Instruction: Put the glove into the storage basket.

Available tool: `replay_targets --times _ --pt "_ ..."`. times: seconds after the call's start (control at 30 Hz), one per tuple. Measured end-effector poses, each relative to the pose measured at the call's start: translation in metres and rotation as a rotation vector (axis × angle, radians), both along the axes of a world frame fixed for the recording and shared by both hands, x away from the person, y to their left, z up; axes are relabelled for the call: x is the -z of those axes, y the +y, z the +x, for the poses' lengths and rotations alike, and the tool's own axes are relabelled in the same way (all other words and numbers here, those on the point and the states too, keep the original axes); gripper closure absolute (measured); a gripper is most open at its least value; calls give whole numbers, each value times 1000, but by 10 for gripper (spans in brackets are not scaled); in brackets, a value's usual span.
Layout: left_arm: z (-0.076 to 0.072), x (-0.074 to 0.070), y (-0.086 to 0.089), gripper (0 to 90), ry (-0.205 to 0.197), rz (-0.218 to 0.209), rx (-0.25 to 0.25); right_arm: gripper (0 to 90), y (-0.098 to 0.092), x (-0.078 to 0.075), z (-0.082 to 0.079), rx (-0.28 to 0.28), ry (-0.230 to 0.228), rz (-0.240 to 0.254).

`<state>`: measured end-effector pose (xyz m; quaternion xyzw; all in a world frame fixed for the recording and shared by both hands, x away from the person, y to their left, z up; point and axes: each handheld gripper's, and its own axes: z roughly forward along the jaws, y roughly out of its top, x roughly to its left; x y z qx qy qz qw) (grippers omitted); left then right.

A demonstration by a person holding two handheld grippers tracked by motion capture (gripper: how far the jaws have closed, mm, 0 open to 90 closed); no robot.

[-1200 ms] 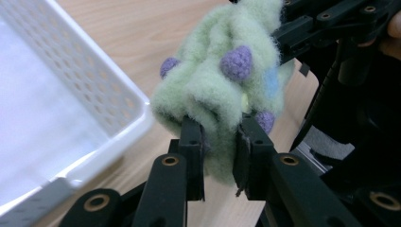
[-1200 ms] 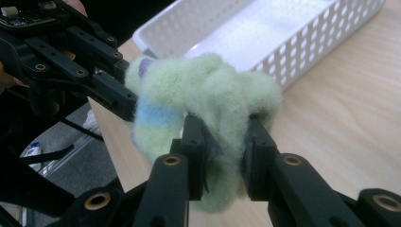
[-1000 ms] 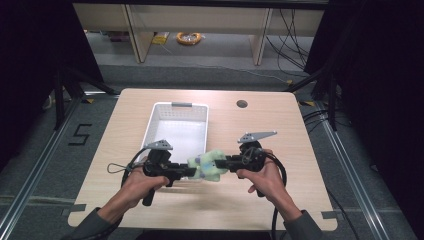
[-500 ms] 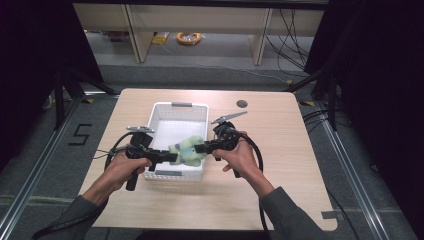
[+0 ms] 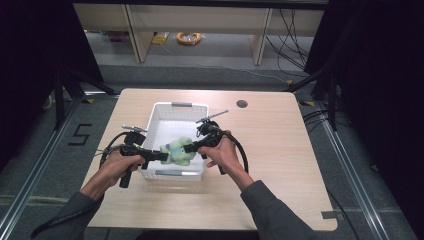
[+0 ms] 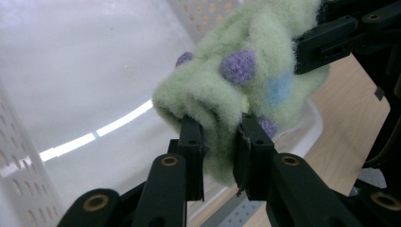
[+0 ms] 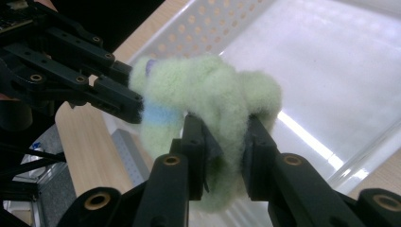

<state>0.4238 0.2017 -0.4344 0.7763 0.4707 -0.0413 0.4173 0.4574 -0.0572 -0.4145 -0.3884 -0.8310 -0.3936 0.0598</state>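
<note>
A fuzzy pale green sock (image 5: pixel 178 150) with purple dots and a blue patch hangs between both grippers, over the near part of the white basket (image 5: pixel 159 117). My left gripper (image 5: pixel 161 156) is shut on the sock's left end; in the left gripper view the sock (image 6: pixel 236 90) bulges out above the gripper (image 6: pixel 220 142). From the right, my right gripper (image 5: pixel 187 148) is shut on the other end, and in the right gripper view the sock (image 7: pixel 208 101) is pinched in the gripper (image 7: pixel 226 142). The basket floor (image 7: pixel 326 61) lies beneath.
The basket stands left of centre on a light wooden table (image 5: pixel 280 145). A round dark cable hole (image 5: pixel 242 104) sits near the table's far edge. Cables trail from both grippers. Beyond the table are shelf legs and a coil of yellow cable (image 5: pixel 188 37) on the floor.
Both grippers have carried the sock leftward and away from the person, from the bare table in front of the basket to above the basket's near part.
</note>
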Motion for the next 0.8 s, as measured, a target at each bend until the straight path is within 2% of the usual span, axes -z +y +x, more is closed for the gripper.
replay_targets --times 0.03,0.07,0.13,0.23,0.3,0.33,0.37,0.4,0.47,0.5,0.57,0.7,0.73,0.8 --pt "1 1 0 741 5 8 1 749 2 2 -1 5 10 0" --pt "2 3 1 741 6 10 2 749 2 4 1 1 -6 -6" --pt "3 5 1 741 15 18 6 749 4 8 0 6 14 -11" --pt "4 9 2 740 27 26 9 748 5 13 0 11 15 -18" --pt "5 10 2 739 30 28 4 748 6 15 -1 27 52 -28" --pt "5 11 1 738 29 30 3 748 7 17 0 23 35 -25" --pt "5 12 1 738 25 32 -7 747 7 17 0 34 54 -34" --pt "5 11 1 738 31 54 -5 747 8 19 0 30 46 -33" --pt "6 12 1 735 34 36 1 747 8 22 2 14 26 -38" --pt "7 12 0 734 34 42 -2 746 8 21 1 28 51 -38" --pt "7 12 0 731 31 70 -7 746 9 23 3 37 49 -43" --pt "9 14 -3 729 34 100 -2 744 10 28 4 21 36 -48" --pt "9 15 -3 729 39 100 -2 743 11 28 2 42 59 -59" --pt "10 16 -3 726 42 116 5 741 11 30 2 40 59 -64"
